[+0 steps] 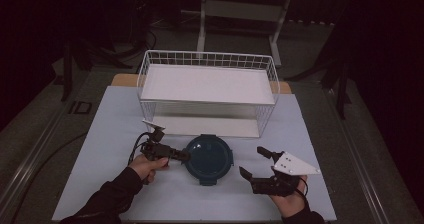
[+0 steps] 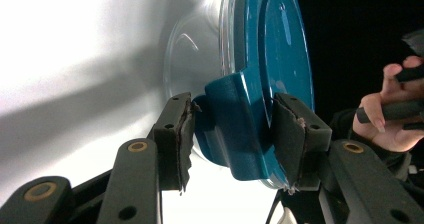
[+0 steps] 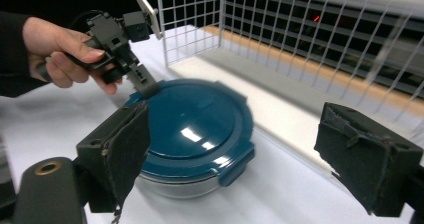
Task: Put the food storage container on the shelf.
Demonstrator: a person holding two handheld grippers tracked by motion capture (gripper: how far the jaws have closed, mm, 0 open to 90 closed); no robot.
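**Fingers closing on a lid clasp, open room to the right**

Fingers (image 2: 177, 134) of the left gripper (image 1: 181, 155) are bracketing one blue clasp (image 2: 232, 126) on the rim of the round container (image 1: 209, 158), one pad lying against each side of the clasp, so the left gripper is gripping that clasp at the container's left edge. Beyond those fingers, the blue lid (image 3: 192, 121) is sitting flat on the clear bowl (image 2: 192, 59), whose glassy wall is showing under the lid's edge. The container is resting on the pale surface (image 1: 100, 149), just in front of the white wire rack (image 1: 207, 91), with a narrow strip of bare surface between the lid's far edge and the rack's lower shelf.

Fingers (image 3: 117, 154) of the right gripper (image 1: 256, 165) are standing wide apart and holding nothing. The container is lying ahead of them and a little apart, its nearest clasp (image 3: 235, 166) pointing between them. Around these fingers the surface is lying bare out to its right and near edges, giving free room on that side. The left hand (image 3: 60, 51) is holding its gripper low across the container's far rim.
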